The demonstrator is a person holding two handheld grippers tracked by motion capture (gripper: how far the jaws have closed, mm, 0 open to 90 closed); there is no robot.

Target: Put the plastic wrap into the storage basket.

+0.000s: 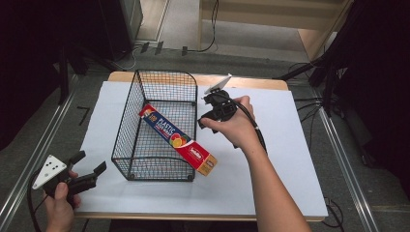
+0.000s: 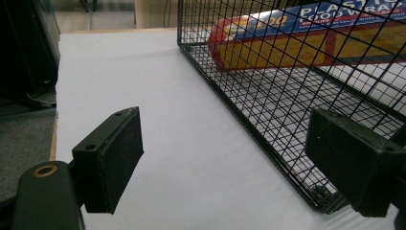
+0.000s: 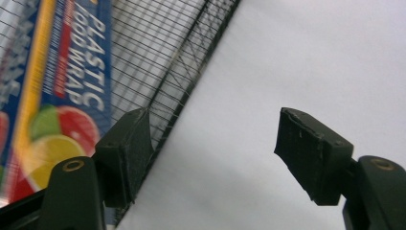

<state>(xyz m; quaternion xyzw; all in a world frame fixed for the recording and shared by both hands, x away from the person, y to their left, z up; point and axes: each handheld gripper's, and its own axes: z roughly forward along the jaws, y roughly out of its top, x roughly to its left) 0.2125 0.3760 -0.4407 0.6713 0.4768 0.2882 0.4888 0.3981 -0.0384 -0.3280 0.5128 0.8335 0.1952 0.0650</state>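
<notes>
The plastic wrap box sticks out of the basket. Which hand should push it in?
Probably the right gripper: it hovers open beside the black wire basket, near the long plastic wrap box. The left gripper sits farther off.

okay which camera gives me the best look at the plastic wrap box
The high view: the whole plastic wrap box shows, propped across the wire basket. The left gripper view catches one end through mesh; the right gripper view crops its label.

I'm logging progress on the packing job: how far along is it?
Done, by the look of it: the plastic wrap box lies slanted in the wire basket, one end sticking out over the rim. In hand: nothing; the right gripper beside the basket and the left gripper at the table's near edge are both open. What's left isn't clear.
</notes>
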